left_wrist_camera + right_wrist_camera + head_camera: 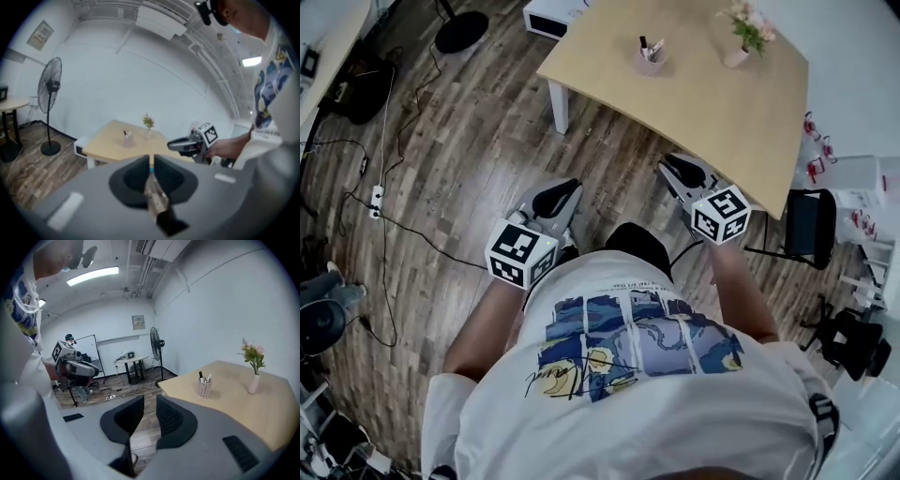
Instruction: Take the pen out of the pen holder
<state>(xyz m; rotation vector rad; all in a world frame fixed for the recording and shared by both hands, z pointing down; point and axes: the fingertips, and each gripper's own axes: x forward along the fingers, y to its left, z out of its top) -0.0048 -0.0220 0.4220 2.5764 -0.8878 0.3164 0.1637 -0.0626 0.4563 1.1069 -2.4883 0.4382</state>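
Note:
A pink mesh pen holder (650, 60) with pens standing in it sits on the light wooden table (712, 108), far ahead of both grippers. It also shows in the left gripper view as the pen holder (127, 139) and in the right gripper view as the pen holder (203, 388), with dark and white pens (201, 376) sticking out of it. My left gripper (566, 190) is held at waist height over the floor, its jaws (151, 158) together with only a slit between them. My right gripper (671, 166) is near the table's front edge, its jaws (150, 401) apart with nothing between them.
A vase of flowers (742, 37) stands to the right of the holder. A white box (548, 16) lies by the table's far-left leg. Cables and a power strip (375, 200) cross the wooden floor on the left. A black chair (811, 225) stands at the right; a floor fan (51, 89) stands by the wall.

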